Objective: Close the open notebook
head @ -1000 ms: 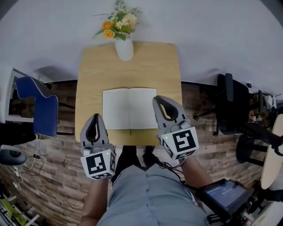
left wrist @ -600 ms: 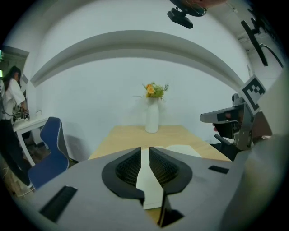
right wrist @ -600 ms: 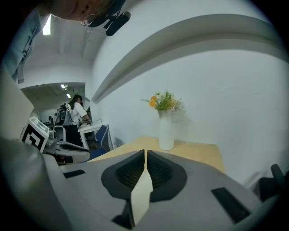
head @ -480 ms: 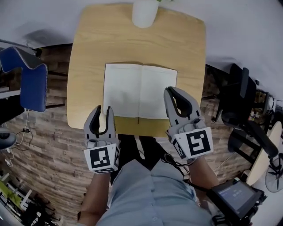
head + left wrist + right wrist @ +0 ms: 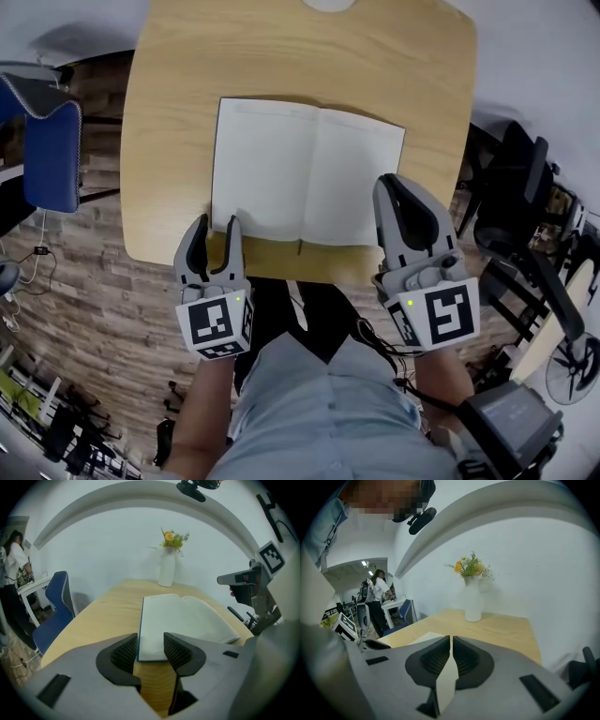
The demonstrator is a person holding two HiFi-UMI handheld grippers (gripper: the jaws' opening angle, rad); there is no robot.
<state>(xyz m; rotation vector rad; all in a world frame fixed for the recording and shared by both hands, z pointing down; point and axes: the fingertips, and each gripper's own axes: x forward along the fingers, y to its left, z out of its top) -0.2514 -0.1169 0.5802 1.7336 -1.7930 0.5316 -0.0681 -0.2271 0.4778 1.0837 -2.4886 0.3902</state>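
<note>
Two claws sank toward one open notebook (image 5: 305,173): left claw (image 5: 215,228) just widened, empty; right claw (image 5: 397,184) closed.

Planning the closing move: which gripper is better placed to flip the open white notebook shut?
Likely the left gripper: its jaws, just opening, stand apart at the white notebook's near-left corner; the right gripper is shut.

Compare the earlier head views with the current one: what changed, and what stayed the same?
Both tongs came down toward the notebook. The left tongs, shut earlier, have just been opening; they now stand apart at its near-left corner, gripping nothing. The right tongs stay shut. The notebook still lies open on the table.
</note>
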